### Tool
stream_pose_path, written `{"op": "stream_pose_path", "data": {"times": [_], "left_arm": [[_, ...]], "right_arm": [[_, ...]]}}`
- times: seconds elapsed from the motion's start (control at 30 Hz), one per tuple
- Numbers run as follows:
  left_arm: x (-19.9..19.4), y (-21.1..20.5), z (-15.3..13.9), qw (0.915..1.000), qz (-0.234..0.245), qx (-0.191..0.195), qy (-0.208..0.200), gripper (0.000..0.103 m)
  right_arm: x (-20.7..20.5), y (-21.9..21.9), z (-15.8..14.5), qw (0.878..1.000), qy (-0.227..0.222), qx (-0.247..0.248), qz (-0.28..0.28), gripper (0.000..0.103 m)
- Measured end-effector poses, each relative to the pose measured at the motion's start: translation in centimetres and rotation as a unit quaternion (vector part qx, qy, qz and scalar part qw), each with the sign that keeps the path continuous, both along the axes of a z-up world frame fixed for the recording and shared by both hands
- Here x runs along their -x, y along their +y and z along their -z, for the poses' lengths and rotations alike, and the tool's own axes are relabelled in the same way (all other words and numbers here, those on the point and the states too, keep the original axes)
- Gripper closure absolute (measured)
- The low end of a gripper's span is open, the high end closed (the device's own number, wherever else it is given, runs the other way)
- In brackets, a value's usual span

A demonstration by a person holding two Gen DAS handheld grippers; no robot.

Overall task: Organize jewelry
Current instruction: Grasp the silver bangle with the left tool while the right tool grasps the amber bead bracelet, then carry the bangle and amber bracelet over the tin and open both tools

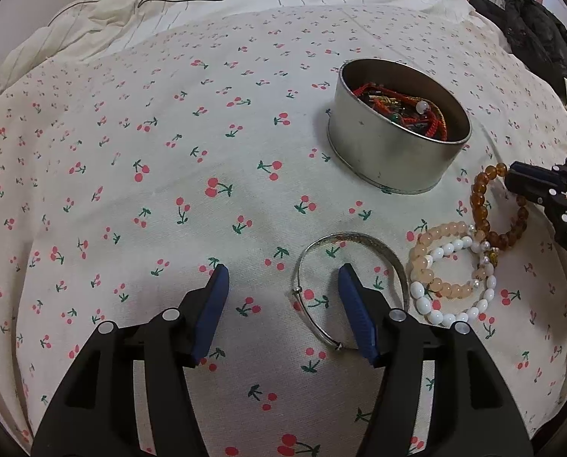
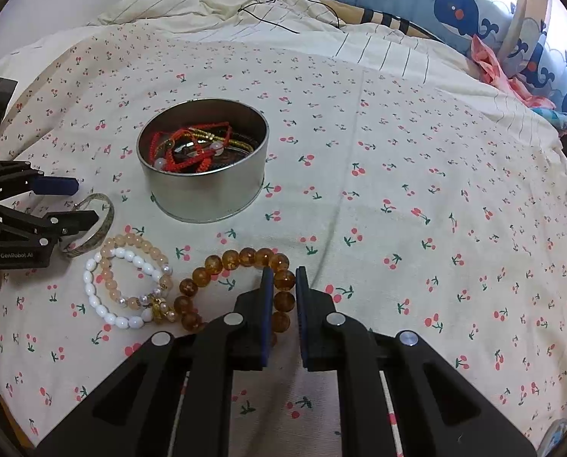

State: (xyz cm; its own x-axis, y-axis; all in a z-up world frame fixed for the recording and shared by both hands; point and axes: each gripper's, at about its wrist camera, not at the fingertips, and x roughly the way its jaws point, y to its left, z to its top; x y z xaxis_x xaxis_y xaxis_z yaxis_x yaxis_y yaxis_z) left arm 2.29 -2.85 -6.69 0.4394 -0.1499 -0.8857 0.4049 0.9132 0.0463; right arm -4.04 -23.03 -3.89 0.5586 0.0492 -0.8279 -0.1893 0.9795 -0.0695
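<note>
**Right gripper pinches amber bracelet beside the tin**

On a bed covered with a cherry-print sheet (image 2: 397, 160), a round metal tin (image 2: 203, 194) stands upright, holding a tangle of red cords (image 2: 180, 152) and a few pale beads. Near it lie four loose bracelets.

The right gripper (image 2: 282, 278) has its jaws drawn close on the amber bracelet (image 2: 241, 257), with one or two of the beads caught between the blue pads while the rest of the loop lies on the sheet to the left. In the left wrist view the same gripper's tip (image 1: 511, 179) meets the amber bracelet (image 1: 479, 205) at its far side.

The left gripper (image 1: 283, 278) has its jaws spread wide and holds nothing. Its right finger sits inside the loop of the silver bangle (image 1: 355, 238), the left finger outside it. From the right wrist view, the left gripper (image 2: 81, 202) reaches in from the left edge with the bangle (image 2: 106, 221) around one finger.

Between bangle and amber bracelet lie a peach bracelet (image 2: 138, 243) and a white bracelet (image 2: 93, 289), overlapping each other; the peach one touches the amber beads near a small gold charm (image 2: 157, 306).

A striped quilt (image 2: 214, 3) with a thin black cord (image 2: 275, 0) on it lies bunched at the far side of the bed.
</note>
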Motion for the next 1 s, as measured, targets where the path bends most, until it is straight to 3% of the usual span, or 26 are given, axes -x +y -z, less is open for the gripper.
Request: {"op": "stream_pose_path", "data": {"times": [0.03, 0.1, 0.2, 0.7, 1.0], "left_arm": [[0.1, -0.2, 0.0, 1.0, 0.008, 0.001, -0.001, 0.052], [0.5, -0.5, -0.2, 0.9996, 0.027, 0.01, 0.003, 0.083], [1.0, -1.2, -0.7, 0.9989, 0.045, -0.004, -0.013, 0.096], [2.7, -2.3, -5.0, 0.9923, 0.082, 0.008, -0.093, 0.097], [3.0, -3.2, -6.5, 0.9898, 0.089, 0.019, -0.109, 0.097]], "right_arm": [[0.0, 0.0, 0.0, 1.0, 0.0, 0.001, 0.0, 0.091], [0.0, 0.0, 0.0, 1.0, 0.0, 0.0, 0.001, 0.091], [0.1, 0.0, -0.4, 1.0, -0.004, -0.005, 0.002, 0.091], [0.2, -0.9, -2.9, 0.998, -0.028, -0.054, 0.015, 0.091], [0.2, -1.3, -4.3, 0.996, -0.042, -0.071, 0.02, 0.091]]}}
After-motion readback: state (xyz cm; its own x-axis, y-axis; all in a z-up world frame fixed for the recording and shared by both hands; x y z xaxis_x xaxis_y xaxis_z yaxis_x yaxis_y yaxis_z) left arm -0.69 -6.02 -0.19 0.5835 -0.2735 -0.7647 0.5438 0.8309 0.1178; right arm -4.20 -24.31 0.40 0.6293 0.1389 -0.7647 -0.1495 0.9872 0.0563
